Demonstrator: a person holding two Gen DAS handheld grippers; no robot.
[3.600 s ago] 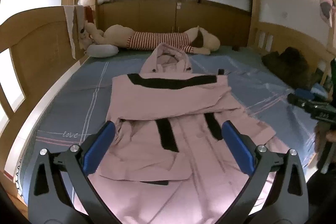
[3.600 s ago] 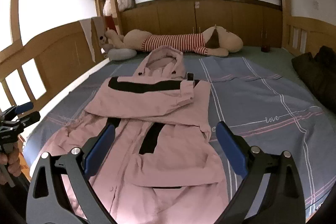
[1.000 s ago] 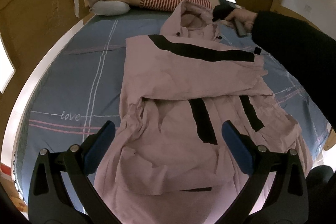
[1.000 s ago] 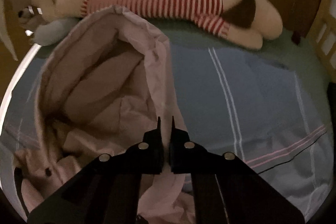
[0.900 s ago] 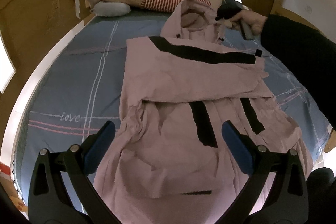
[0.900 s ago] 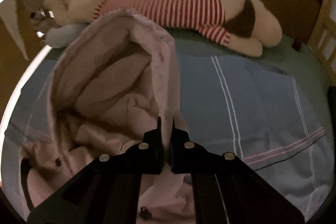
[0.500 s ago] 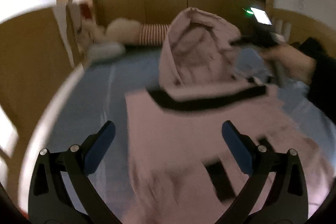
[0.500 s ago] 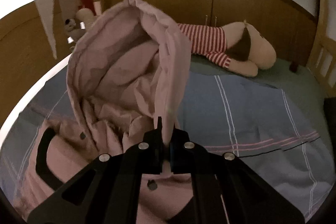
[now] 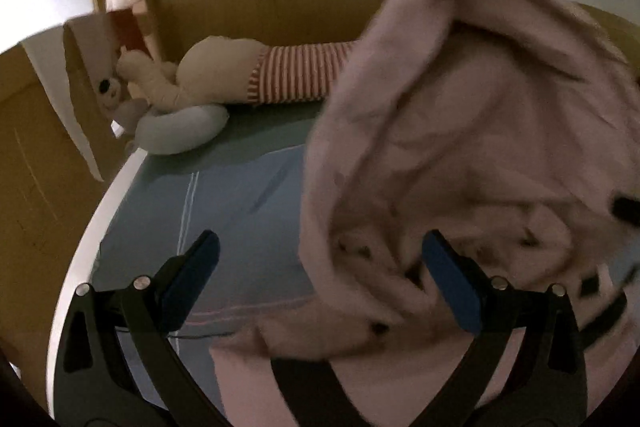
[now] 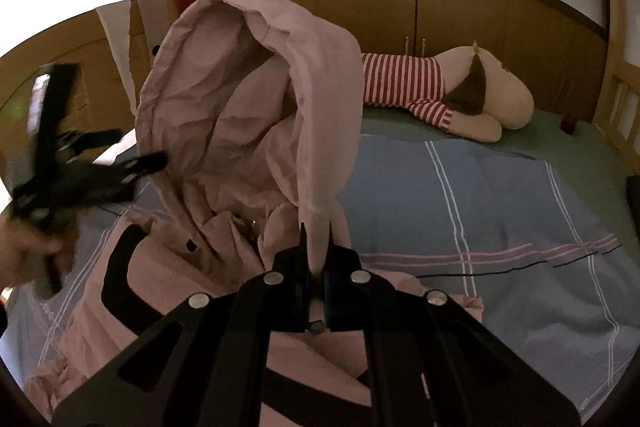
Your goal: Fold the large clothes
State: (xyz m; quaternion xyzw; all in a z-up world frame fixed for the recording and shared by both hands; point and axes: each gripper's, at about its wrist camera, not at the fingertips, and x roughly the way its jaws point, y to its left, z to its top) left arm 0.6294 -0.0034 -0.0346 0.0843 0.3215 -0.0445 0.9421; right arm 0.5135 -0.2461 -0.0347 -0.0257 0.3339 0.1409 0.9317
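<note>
Right claw (image 10: 316, 251) pinches pink hood (image 10: 248, 99) rim; left view hides this.

Left wrist view: looked forward along my left gripper (image 9: 316, 259), low over the bed (image 9: 240, 203), facing the wooden headboard wall; the raised pink hood (image 9: 460, 131) filled its right half at close range, blurred.
Right wrist view: looked along my right gripper (image 10: 316, 239), also toward the headboard wall, from the hood's right side, close enough that the hood (image 10: 248, 99) rose straight from the fingertips.
Cross-sight: the right camera caught my left gripper (image 10: 120, 167) at its left edge.
Shared ground: hood, striped plush toy (image 9: 288, 75) (image 10: 404, 83), blue plaid sheet (image 10: 480, 195), wall panels.
</note>
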